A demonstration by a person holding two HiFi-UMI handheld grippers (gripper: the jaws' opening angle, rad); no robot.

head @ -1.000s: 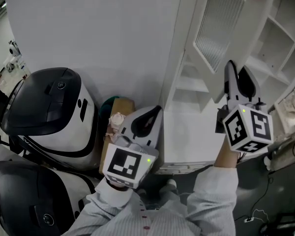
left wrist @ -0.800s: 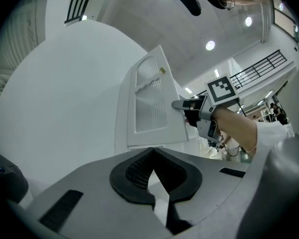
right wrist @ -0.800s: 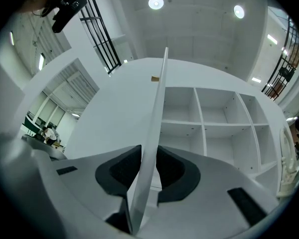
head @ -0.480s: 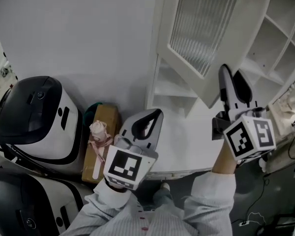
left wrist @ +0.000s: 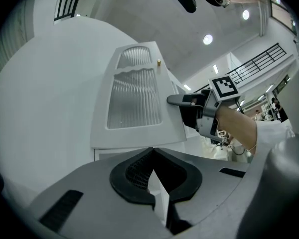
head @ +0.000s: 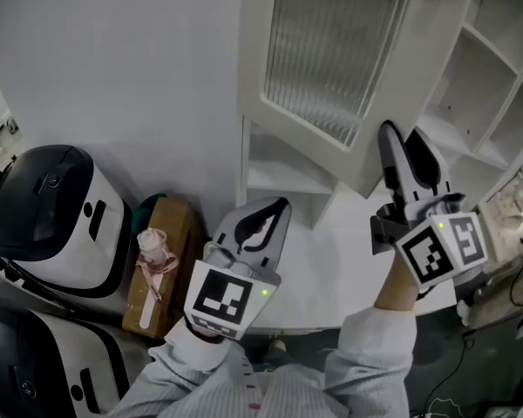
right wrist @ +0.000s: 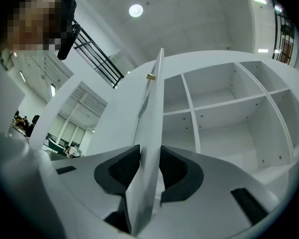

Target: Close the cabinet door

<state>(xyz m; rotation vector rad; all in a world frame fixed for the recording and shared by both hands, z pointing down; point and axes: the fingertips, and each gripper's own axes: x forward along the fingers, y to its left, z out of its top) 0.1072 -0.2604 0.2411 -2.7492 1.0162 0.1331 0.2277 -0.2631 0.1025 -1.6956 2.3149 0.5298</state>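
Door is found open, standing out from the cabinet; its lower edge is clamped in the right tongs. Left tongs are closed on nothing. Panel is judged stiff and light. Ribbed pane is judged fragile, so the frame is best held.

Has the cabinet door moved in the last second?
Yes. Measured against the cabinet's left post, the cabinet door has swung its free edge rightward toward the open shelves, closing partway. The right claw grips that edge.
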